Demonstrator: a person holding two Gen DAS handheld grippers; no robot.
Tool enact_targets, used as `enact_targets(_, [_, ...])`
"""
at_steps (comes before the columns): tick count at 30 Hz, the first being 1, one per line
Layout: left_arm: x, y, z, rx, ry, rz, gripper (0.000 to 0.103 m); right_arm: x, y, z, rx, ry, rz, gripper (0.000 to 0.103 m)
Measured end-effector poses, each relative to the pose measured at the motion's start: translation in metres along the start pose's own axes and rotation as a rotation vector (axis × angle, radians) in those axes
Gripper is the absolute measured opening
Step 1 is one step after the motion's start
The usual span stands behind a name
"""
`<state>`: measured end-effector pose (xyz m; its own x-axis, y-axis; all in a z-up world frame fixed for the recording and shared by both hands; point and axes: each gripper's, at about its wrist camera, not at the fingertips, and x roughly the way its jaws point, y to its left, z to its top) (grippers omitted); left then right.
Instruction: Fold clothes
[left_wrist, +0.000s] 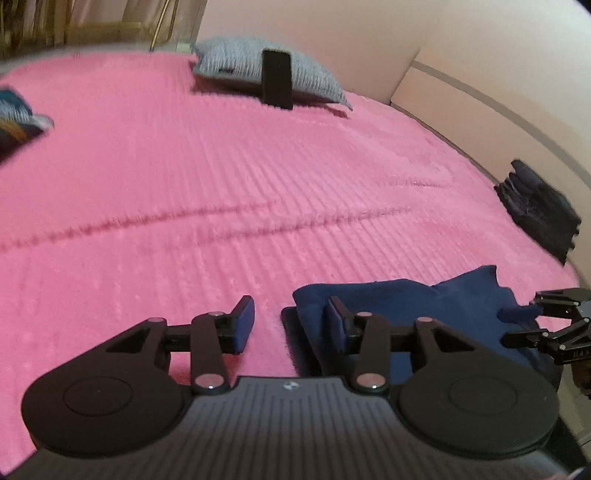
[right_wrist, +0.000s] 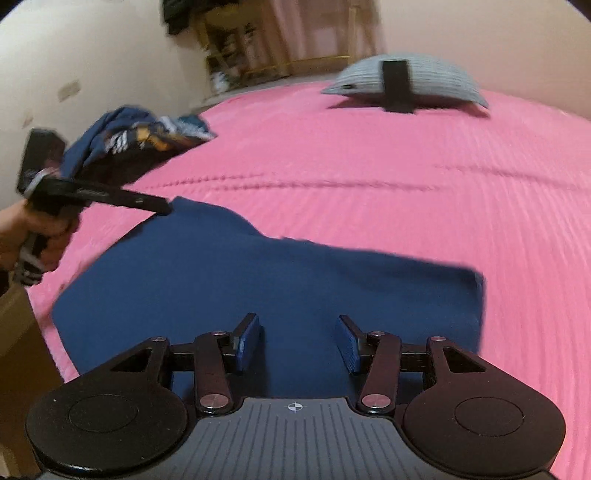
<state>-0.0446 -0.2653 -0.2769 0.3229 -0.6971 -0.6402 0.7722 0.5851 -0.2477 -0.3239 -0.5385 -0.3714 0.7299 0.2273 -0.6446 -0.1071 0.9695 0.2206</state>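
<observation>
Navy garment (right_wrist: 266, 280) lies flat on the pink bed (right_wrist: 406, 177) at the near edge, folded into a rough rectangle with 1 flap stepping up toward the left. Right tongs (right_wrist: 299, 341) hover over its near part, jaws parted, nothing between the pads: released. Left tongs (left_wrist: 291, 325) sit at the garment's left edge, jaws apart over bare blanket, also released. Judgement: both releases suit a completed fold left to settle. Crumpled printed clothing (right_wrist: 147, 136) waits at the far left, likely next. Grey pillow (right_wrist: 406, 79) lies well apart
</observation>
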Motion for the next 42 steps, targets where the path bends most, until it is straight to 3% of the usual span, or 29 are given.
enact_targets(6, [-0.013,-0.045,-0.003,0.139,0.029,-0.075,0.033,-0.018,-0.023,-0.005,0.037,-0.031,-0.144,0.049])
enact_targets(8, [0.004,-0.058,-0.013,0.235,0.097,-0.018,0.033,-0.024,-0.030,-0.006,0.052,-0.032,-0.191,0.049])
enact_targets(10, [0.014,-0.067,-0.023,0.327,0.112,0.033,0.033,-0.033,-0.041,-0.009,0.094,-0.048,-0.187,0.049])
enact_targets(15, [0.021,-0.068,-0.009,0.299,0.136,0.041,0.033,-0.046,-0.067,-0.002,0.142,-0.098,-0.142,0.049])
enact_targets(21, [0.033,-0.079,0.001,0.305,0.124,0.015,0.030,-0.017,-0.095,0.016,0.143,-0.101,-0.116,0.048])
enact_targets(22, [0.037,-0.080,0.000,0.310,0.134,0.018,0.030,-0.013,-0.098,0.018,0.143,-0.099,-0.109,0.042])
enact_targets(23, [0.039,-0.080,-0.001,0.307,0.137,0.019,0.030,-0.010,-0.098,0.018,0.130,-0.088,-0.105,0.026])
enact_targets(24, [0.039,-0.079,-0.002,0.302,0.136,0.019,0.030,-0.006,-0.098,0.018,0.117,-0.077,-0.104,0.001])
enact_targets(28, [0.033,-0.080,-0.002,0.303,0.095,0.011,0.029,-0.028,-0.080,0.020,-0.005,-0.141,-0.167,0.001])
enact_targets(30, [0.032,-0.079,0.002,0.288,0.067,0.001,0.030,-0.034,-0.083,0.023,0.003,-0.179,-0.169,0.001])
enact_targets(33, [0.050,-0.069,0.003,0.255,0.102,0.040,0.029,-0.017,-0.093,0.024,0.029,-0.143,-0.167,0.001])
enact_targets(35, [0.061,-0.064,0.000,0.253,0.115,0.050,0.029,0.004,-0.101,0.017,0.057,-0.070,-0.162,0.001])
enact_targets(38, [0.064,-0.059,0.000,0.229,0.117,0.045,0.029,0.001,-0.104,0.013,0.080,-0.074,-0.156,0.002])
enact_targets(39, [0.063,-0.059,0.001,0.237,0.119,0.048,0.029,-0.004,-0.103,0.014,0.078,-0.073,-0.170,0.008])
enact_targets(40, [0.062,-0.061,0.000,0.248,0.121,0.053,0.029,-0.009,-0.100,0.013,0.066,-0.071,-0.202,0.027])
enact_targets(42, [0.061,-0.063,0.001,0.247,0.123,0.061,0.029,-0.025,-0.095,0.012,0.054,-0.078,-0.237,0.032])
